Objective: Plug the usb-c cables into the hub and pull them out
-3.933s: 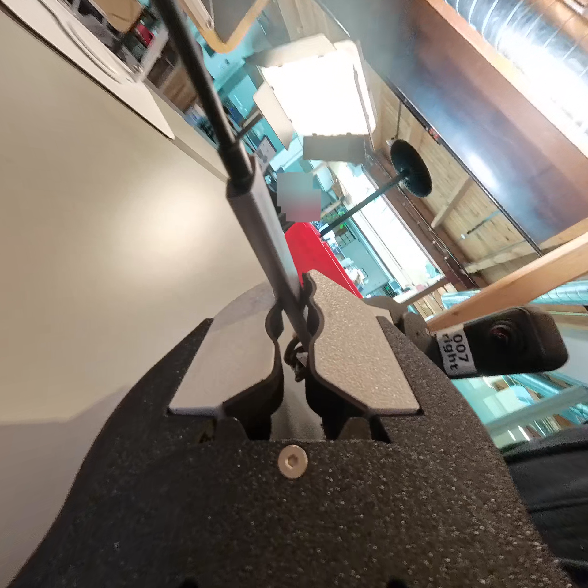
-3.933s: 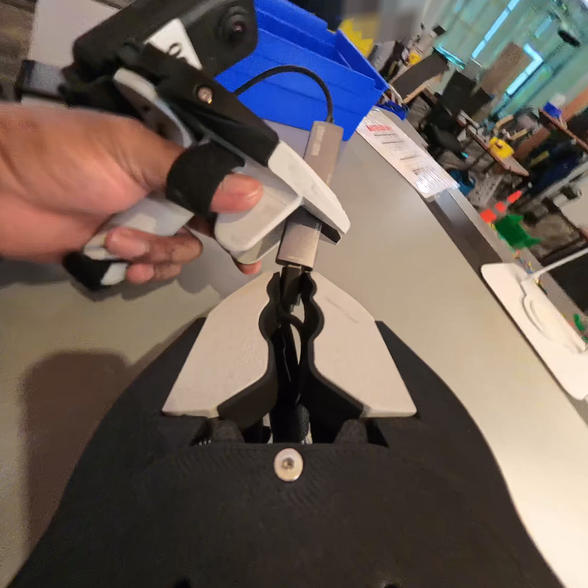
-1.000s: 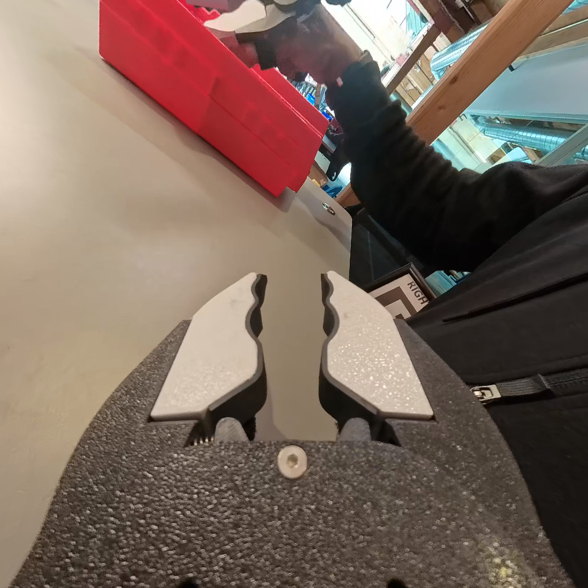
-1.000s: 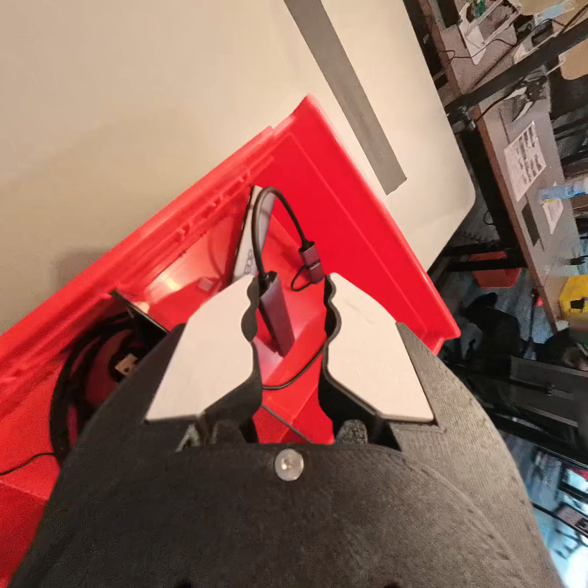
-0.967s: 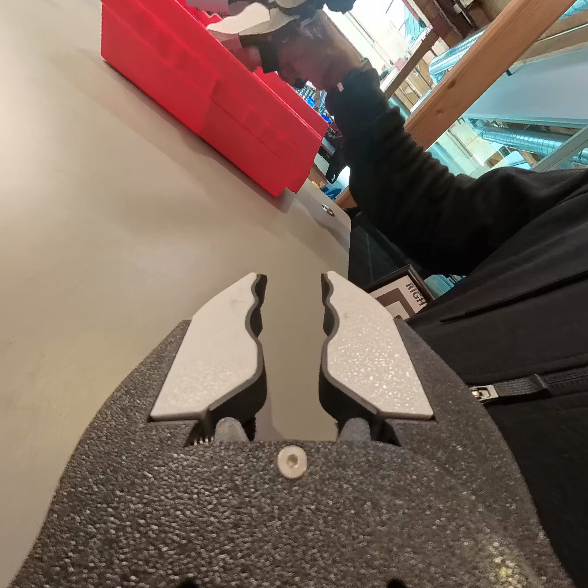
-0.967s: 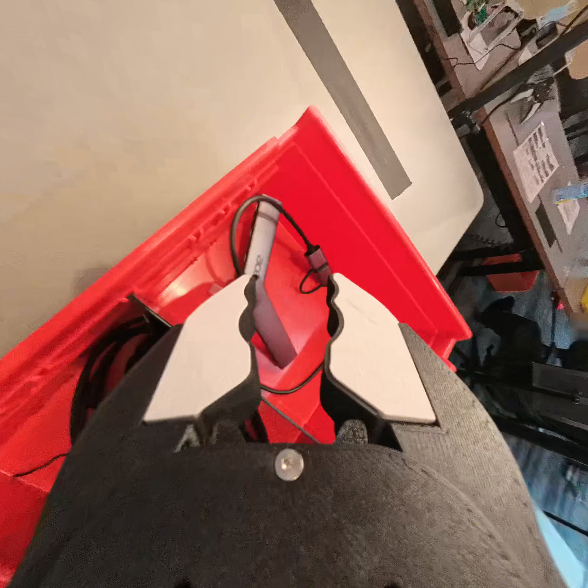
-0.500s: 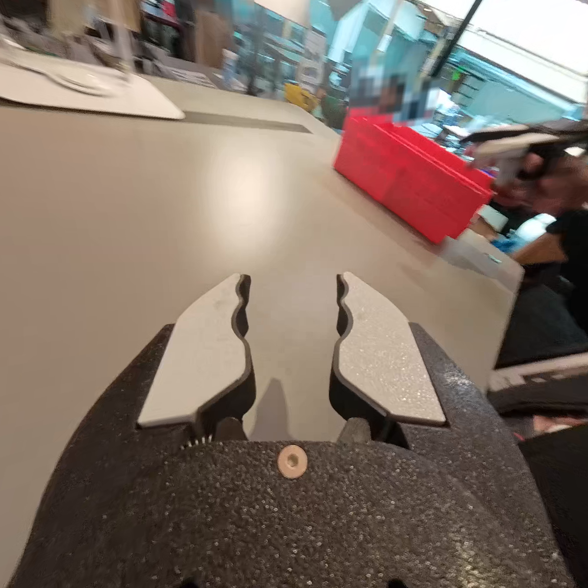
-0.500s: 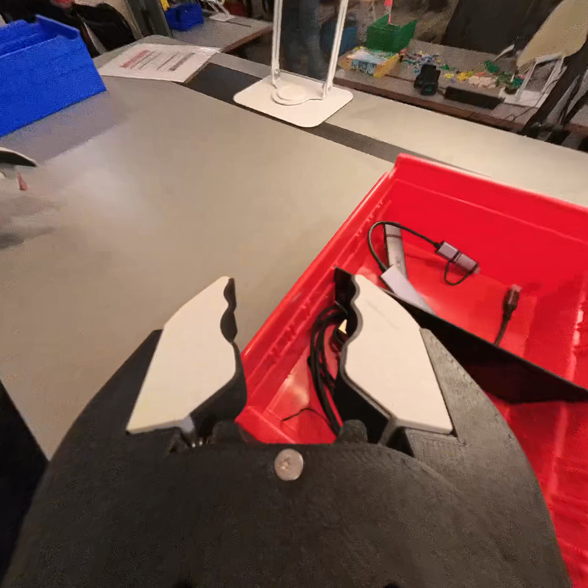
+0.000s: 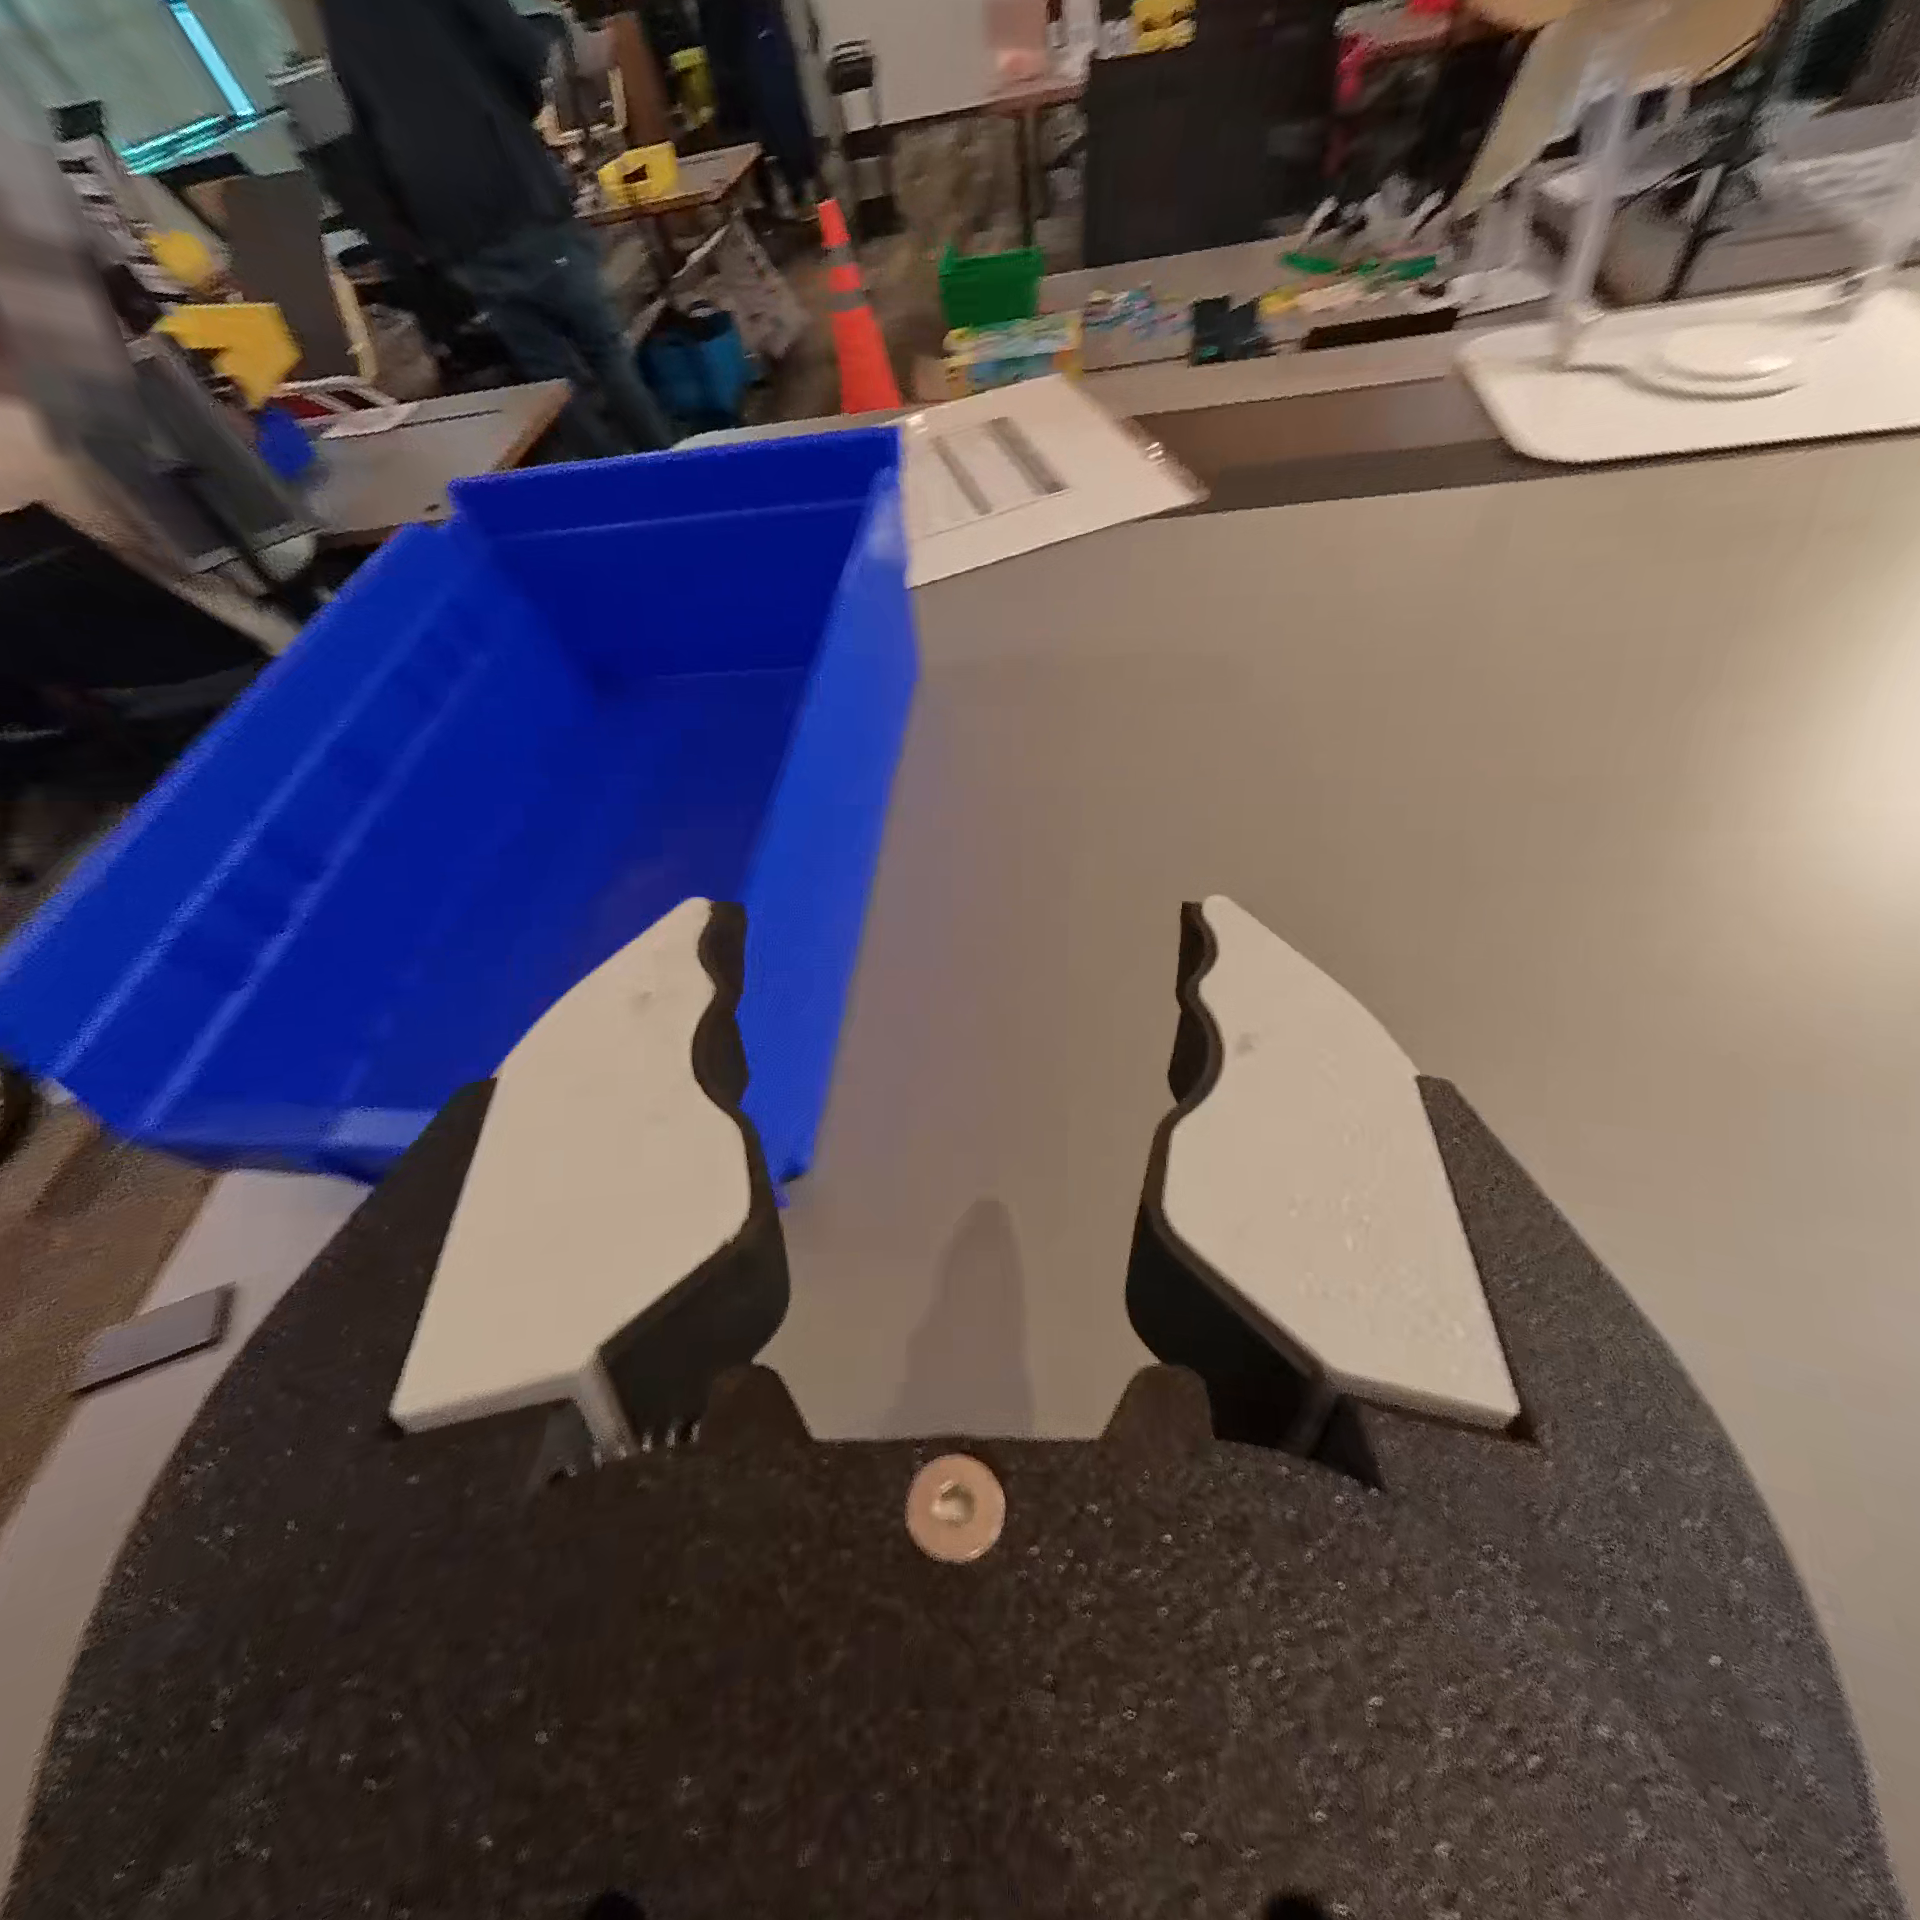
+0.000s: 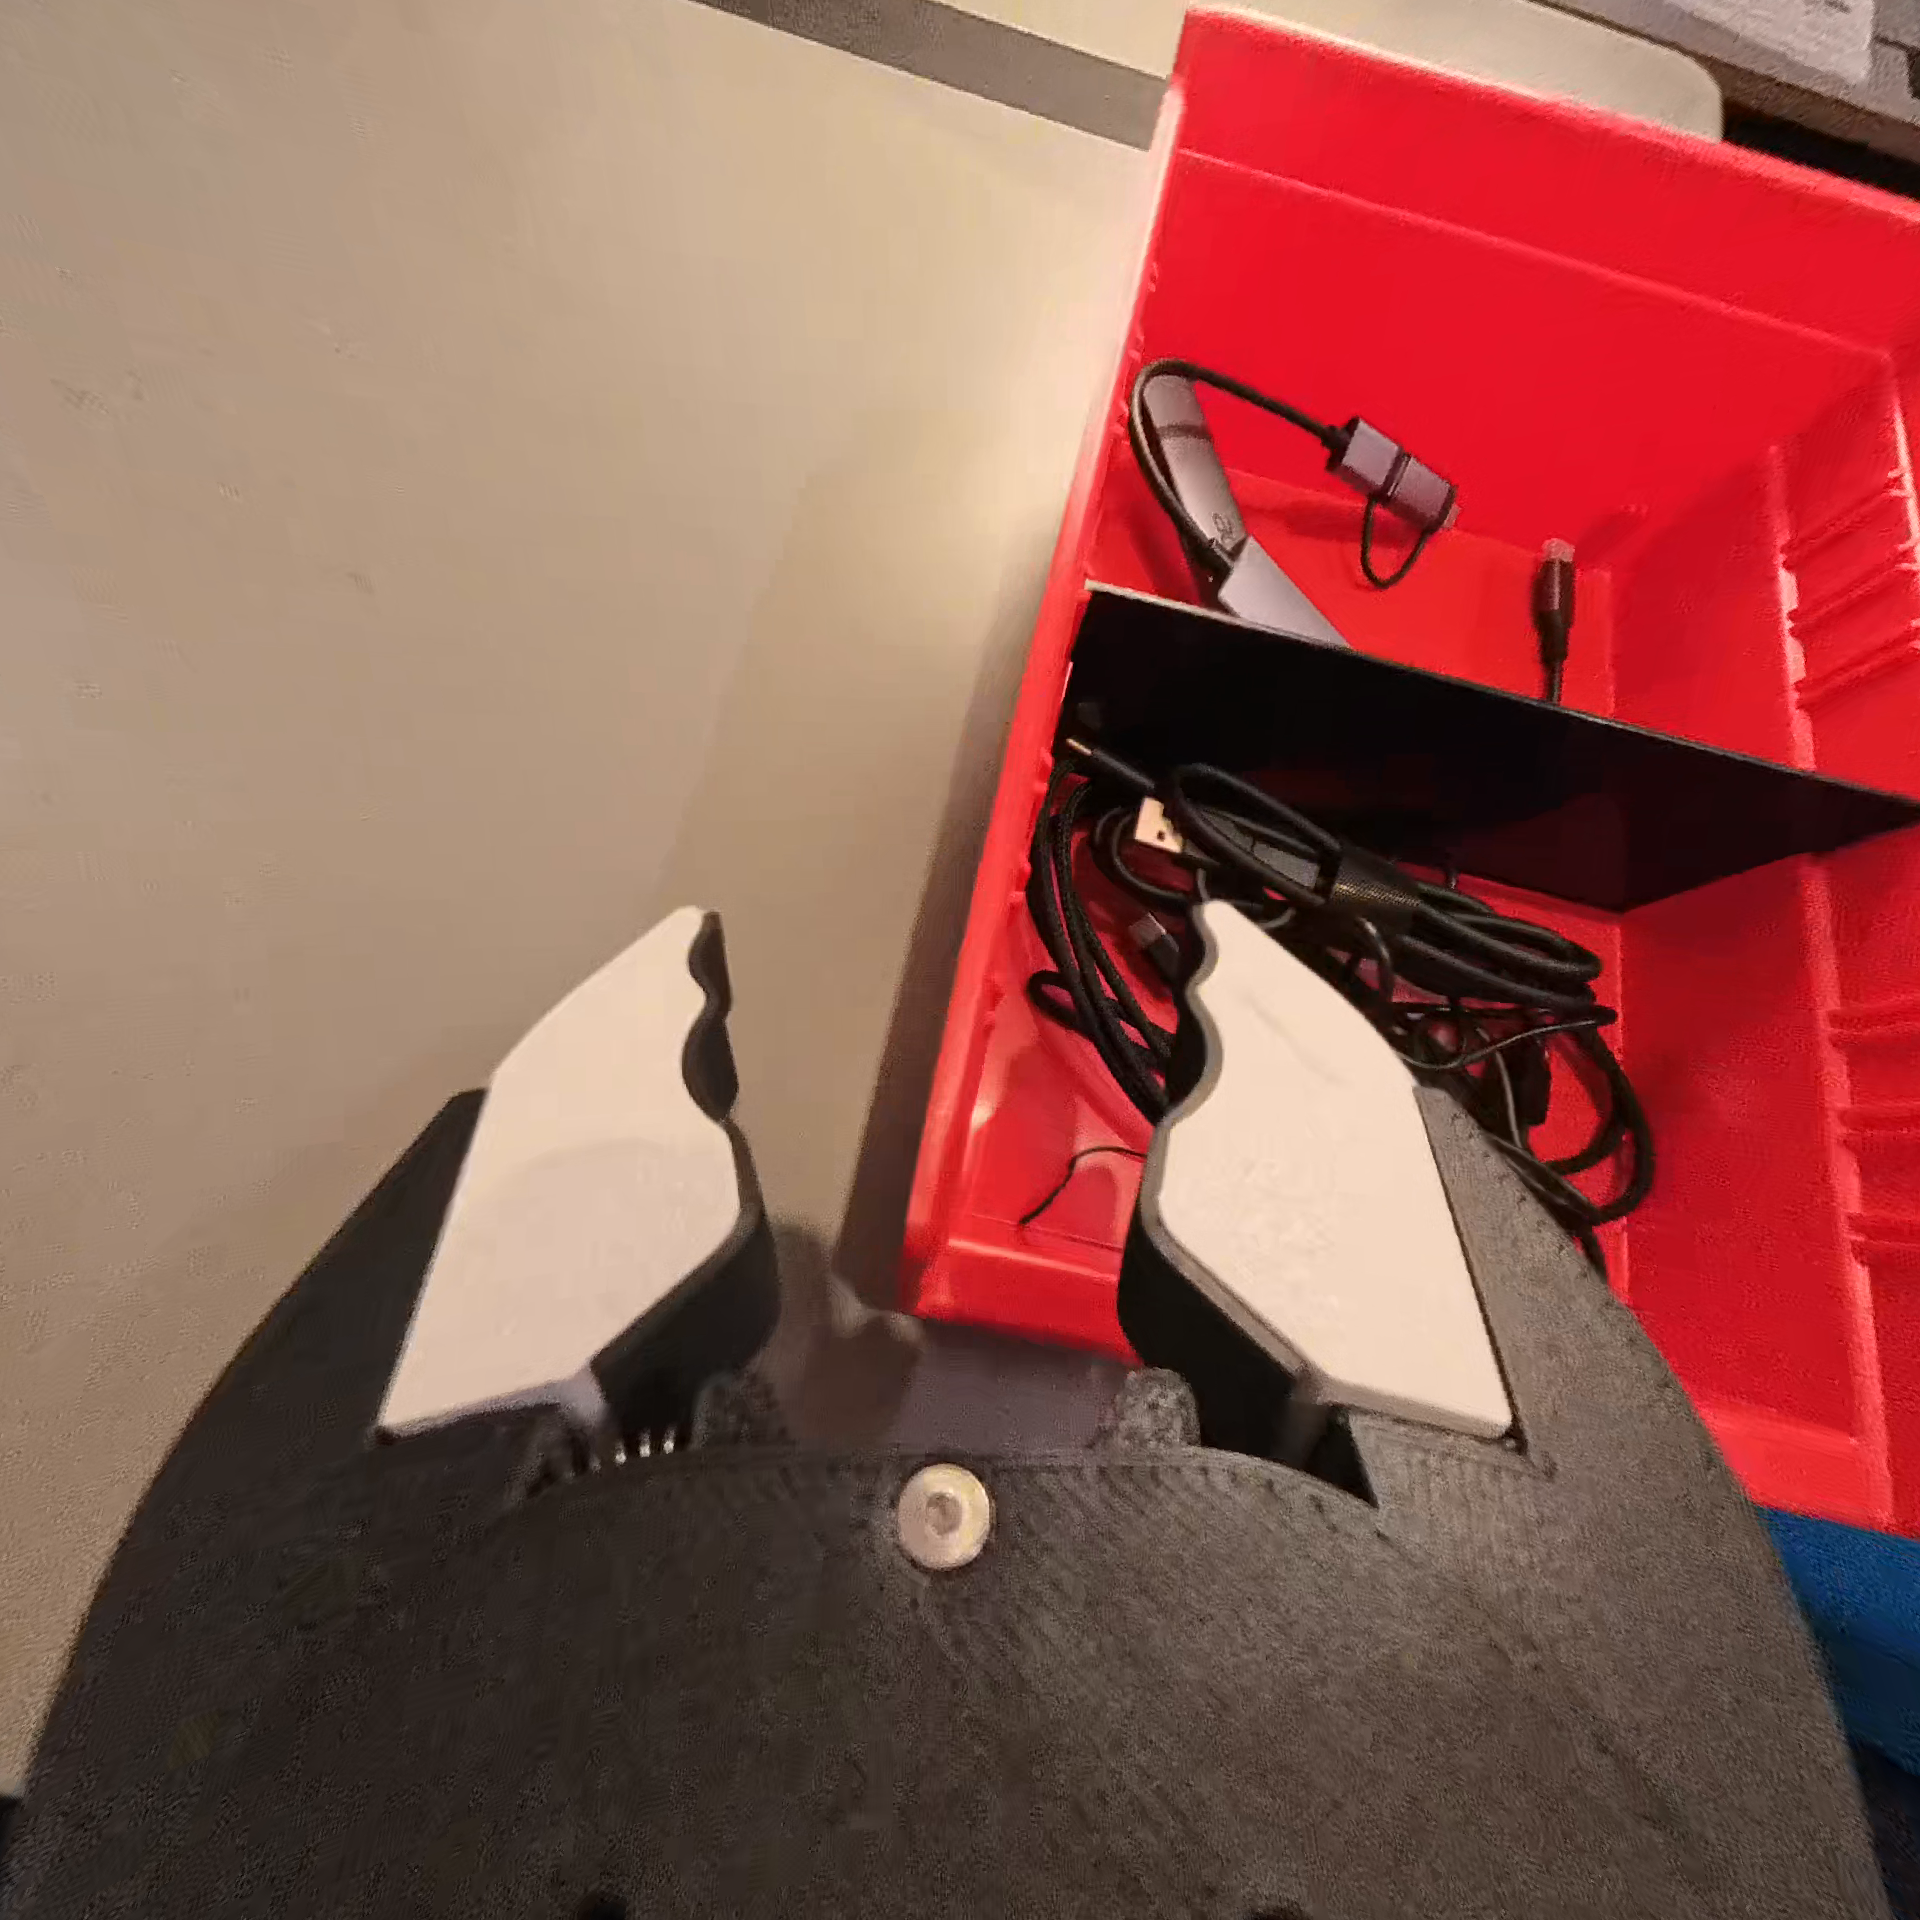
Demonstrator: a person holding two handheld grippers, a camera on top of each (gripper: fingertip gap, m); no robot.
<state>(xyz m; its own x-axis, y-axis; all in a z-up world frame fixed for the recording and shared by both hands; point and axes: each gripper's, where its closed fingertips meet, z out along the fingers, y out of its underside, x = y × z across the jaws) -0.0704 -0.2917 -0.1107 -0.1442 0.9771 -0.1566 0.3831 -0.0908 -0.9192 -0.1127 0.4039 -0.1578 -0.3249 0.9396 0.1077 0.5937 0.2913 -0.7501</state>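
With both my grippers spread and empty, the hub (image 10: 1221, 525) lay in the red bin's (image 10: 1558, 260) far compartment, ahead-right of my right gripper (image 10: 956, 935), pointing roughly away; my left gripper (image 9: 961, 914) faced the blue bin (image 9: 468, 748).

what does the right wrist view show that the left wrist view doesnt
Only the right wrist view shows the red bin, split by a black divider. The far compartment holds the grey hub with its short lead and a loose cable end; the near one holds a tangle of black cables.

Only the left wrist view shows the blue bin, which looks empty, a sheet of paper beyond it, an orange cone and a person standing in the room behind.

Both show the beige table and a gripper with jaws open and empty: left gripper, right gripper.
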